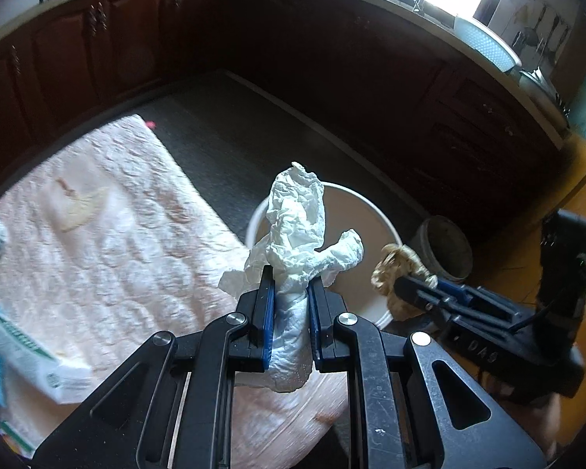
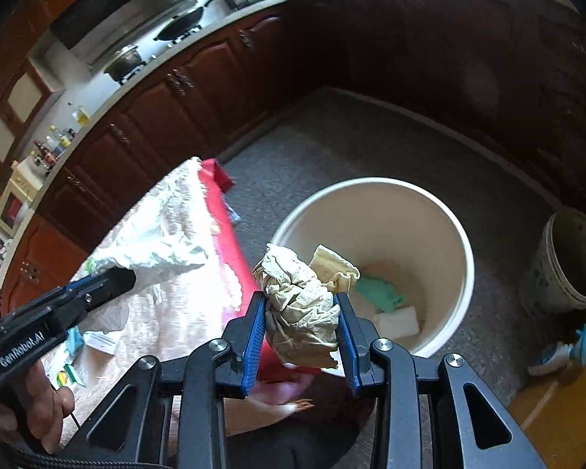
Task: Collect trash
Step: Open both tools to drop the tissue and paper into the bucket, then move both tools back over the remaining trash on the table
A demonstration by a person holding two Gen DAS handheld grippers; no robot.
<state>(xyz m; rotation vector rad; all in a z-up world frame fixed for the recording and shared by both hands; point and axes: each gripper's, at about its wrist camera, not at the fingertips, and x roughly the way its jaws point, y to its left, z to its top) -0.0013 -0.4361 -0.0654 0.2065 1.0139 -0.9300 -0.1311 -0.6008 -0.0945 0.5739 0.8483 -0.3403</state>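
I have the left gripper (image 1: 289, 293) clamped on a crumpled white tissue (image 1: 299, 226), its loose top flopping above the jaws; the right gripper (image 2: 301, 320) squeezes a beige paper wad (image 2: 301, 305) mid-bulk; both feel light, soft, crushable, so mid-body grips suit; the white bin (image 2: 463, 250) lies just beyond both jaws.
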